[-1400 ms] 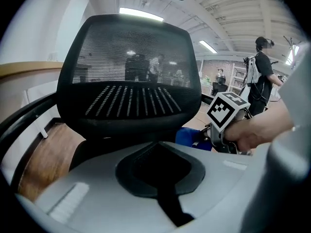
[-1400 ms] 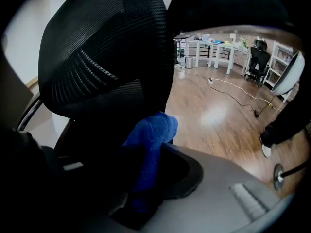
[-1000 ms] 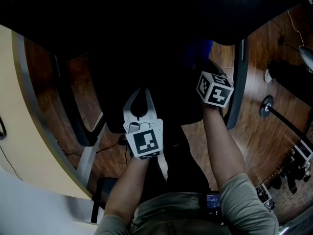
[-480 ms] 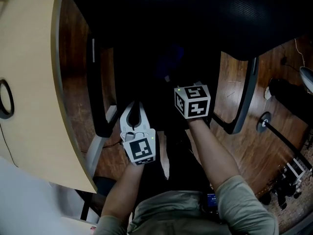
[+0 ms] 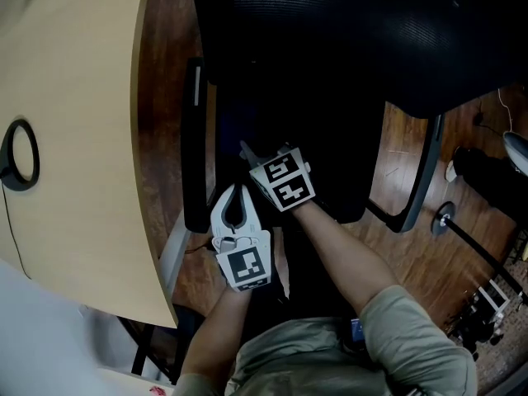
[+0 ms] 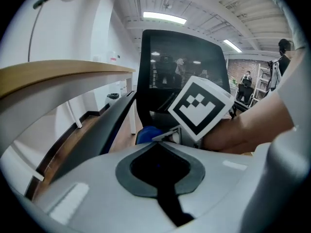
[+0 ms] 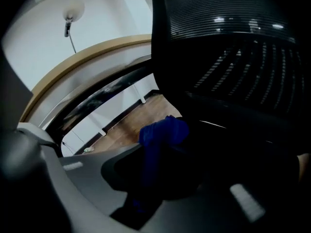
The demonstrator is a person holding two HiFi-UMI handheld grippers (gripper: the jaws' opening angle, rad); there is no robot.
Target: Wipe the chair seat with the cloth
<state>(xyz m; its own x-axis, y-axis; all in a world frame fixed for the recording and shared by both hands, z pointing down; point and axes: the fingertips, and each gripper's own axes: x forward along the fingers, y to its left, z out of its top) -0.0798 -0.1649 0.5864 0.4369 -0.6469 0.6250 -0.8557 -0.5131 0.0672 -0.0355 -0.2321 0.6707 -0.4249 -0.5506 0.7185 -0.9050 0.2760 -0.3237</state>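
The black chair seat (image 5: 330, 155) fills the middle of the head view, very dark. My right gripper (image 5: 247, 151) reaches over the seat's left part, close to the left armrest (image 5: 194, 147), and is shut on a blue cloth (image 7: 163, 132) that bunches out between its jaws. The cloth (image 6: 147, 132) also shows in the left gripper view, just beyond the right gripper's marker cube (image 6: 199, 108). My left gripper (image 5: 234, 188) hangs at the seat's front left edge, right beside the right one, its jaws shut with nothing in them.
The mesh backrest (image 5: 355, 31) rises behind the seat. A curved wooden desk (image 5: 74, 122) with a black ring (image 5: 18, 155) on it lies close on the left. The right armrest (image 5: 417, 172) and stands with cables (image 5: 462, 213) are over the wood floor at right.
My right gripper has swept leftward across the seat with the cloth and rolled, ending next to the left gripper. The left gripper has shifted a little, and the view has swung toward the desk.
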